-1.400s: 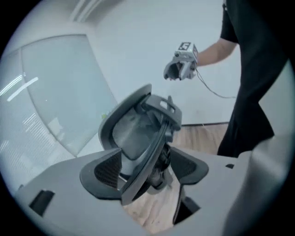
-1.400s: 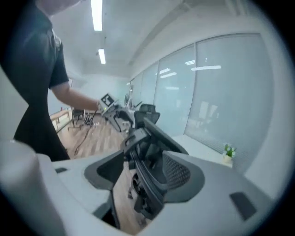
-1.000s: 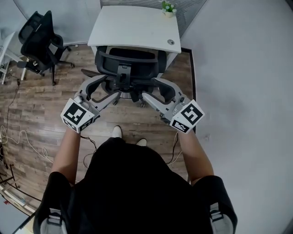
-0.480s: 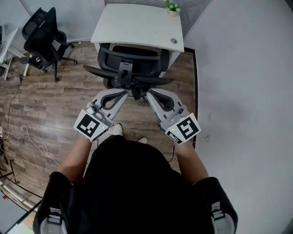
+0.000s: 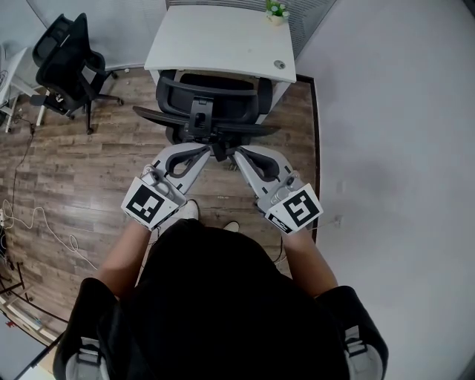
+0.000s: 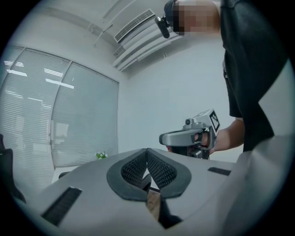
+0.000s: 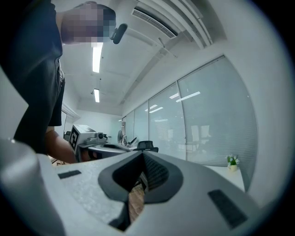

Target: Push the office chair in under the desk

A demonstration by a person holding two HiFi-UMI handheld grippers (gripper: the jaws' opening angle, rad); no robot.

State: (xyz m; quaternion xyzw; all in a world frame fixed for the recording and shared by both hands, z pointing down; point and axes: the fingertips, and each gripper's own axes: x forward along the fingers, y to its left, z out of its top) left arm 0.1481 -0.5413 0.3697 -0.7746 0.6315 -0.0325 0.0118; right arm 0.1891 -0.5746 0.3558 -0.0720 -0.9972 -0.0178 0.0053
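The black office chair (image 5: 211, 104) stands at the white desk (image 5: 223, 41) with its seat partly under the top and its backrest towards me. Both grippers hover just behind the chair, close together, not touching it. My left gripper (image 5: 208, 152) is shut with nothing in it; in the left gripper view its pads meet at the tips (image 6: 147, 150). My right gripper (image 5: 237, 154) is shut and empty too, its tips (image 7: 142, 155) pressed together. Each gripper view looks upward and shows the other gripper (image 6: 191, 136) (image 7: 85, 136) beside it.
A second black chair (image 5: 63, 63) stands at the far left on the wooden floor. Cables (image 5: 37, 223) lie at the left. A small potted plant (image 5: 276, 11) sits on the desk's far right corner. A white wall (image 5: 393, 148) runs along the right.
Both grippers stood open at the chair's armrests a second ago. They have since shut and drawn back towards my body, closer together. The chair looks unmoved.
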